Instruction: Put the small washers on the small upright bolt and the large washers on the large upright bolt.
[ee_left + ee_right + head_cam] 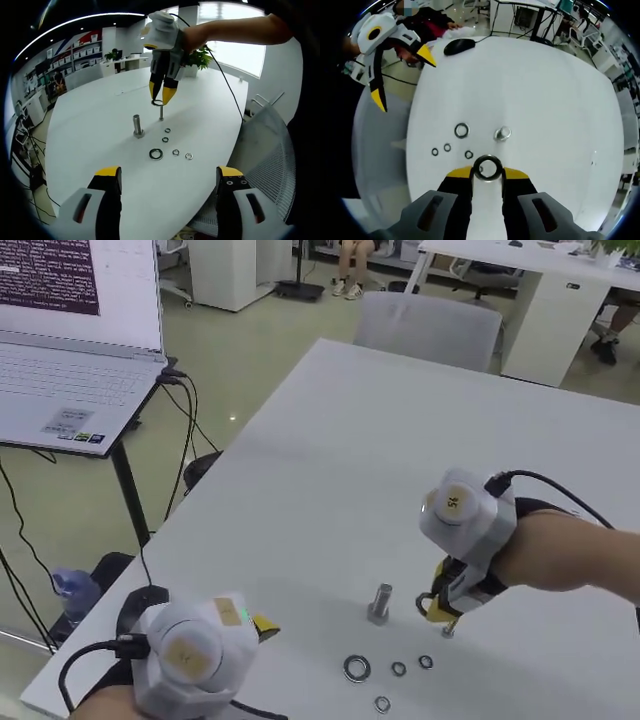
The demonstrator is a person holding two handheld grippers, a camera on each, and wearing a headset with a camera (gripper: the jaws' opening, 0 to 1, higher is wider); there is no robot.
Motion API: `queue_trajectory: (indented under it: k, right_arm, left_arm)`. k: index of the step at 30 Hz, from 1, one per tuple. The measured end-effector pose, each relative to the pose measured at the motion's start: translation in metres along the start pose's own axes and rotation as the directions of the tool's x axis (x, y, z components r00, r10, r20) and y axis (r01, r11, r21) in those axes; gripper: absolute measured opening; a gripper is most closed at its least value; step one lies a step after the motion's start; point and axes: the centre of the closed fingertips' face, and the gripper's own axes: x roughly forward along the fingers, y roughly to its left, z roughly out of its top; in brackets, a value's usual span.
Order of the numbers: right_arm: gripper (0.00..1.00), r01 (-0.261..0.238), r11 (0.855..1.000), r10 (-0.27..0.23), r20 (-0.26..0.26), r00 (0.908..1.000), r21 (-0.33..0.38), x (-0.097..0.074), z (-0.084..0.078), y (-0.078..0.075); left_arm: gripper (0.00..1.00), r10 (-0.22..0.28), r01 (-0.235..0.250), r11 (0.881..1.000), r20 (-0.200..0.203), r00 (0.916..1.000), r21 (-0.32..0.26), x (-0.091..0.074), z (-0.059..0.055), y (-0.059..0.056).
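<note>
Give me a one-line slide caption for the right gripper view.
Right gripper grips a washer above the table, with the large bolt and four loose washers ahead.

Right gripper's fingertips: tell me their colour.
Yellow fingertips, best seen in the left gripper view.

L gripper [169, 173]; R gripper [487, 173] | pale shells; yellow tips (blk cables [551, 484])
</note>
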Motion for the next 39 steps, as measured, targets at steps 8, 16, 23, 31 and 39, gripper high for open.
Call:
queue_trajectory:
  k: [8, 16, 23, 31, 39]
  right_arm:
    - [0.21, 0.009, 1.0, -0.009, 0.012, 0.9999, -0.006, 0.004, 0.014, -0.016]
    - [0.21, 0.012, 1.0, -0.012, 0.011, 0.9999, -0.017, 0.013, 0.025, -0.024]
    - [0.21, 0.008, 1.0, -0.008, 0.0, 1.0, -0.027, 0.024, 0.033, -0.027]
    - [0.21, -0.006, 0.999, 0.005, -0.01, 0.9999, -0.031, 0.033, 0.036, -0.029]
    - [0.21, -0.012, 0.999, 0.011, -0.02, 0.9997, -0.036, 0.041, 0.038, -0.03]
  left_arm:
    - [0.86, 0.001, -0.001, 1.0, 0.003, 1.0, -0.005, 0.005, 0.0, 0.004]
    - [0.93, -0.004, 0.004, 1.0, -0.013, 0.9999, -0.016, 0.008, -0.006, 0.005]
    - [0.98, -0.005, 0.005, 1.0, -0.014, 0.9999, -0.018, 0.01, -0.008, 0.006]
    - [0.99, -0.013, 0.013, 1.0, -0.026, 0.9996, -0.02, 0.013, -0.011, 0.006]
    - [0.99, -0.014, 0.013, 1.0, -0.024, 0.9996, -0.02, 0.013, -0.011, 0.008]
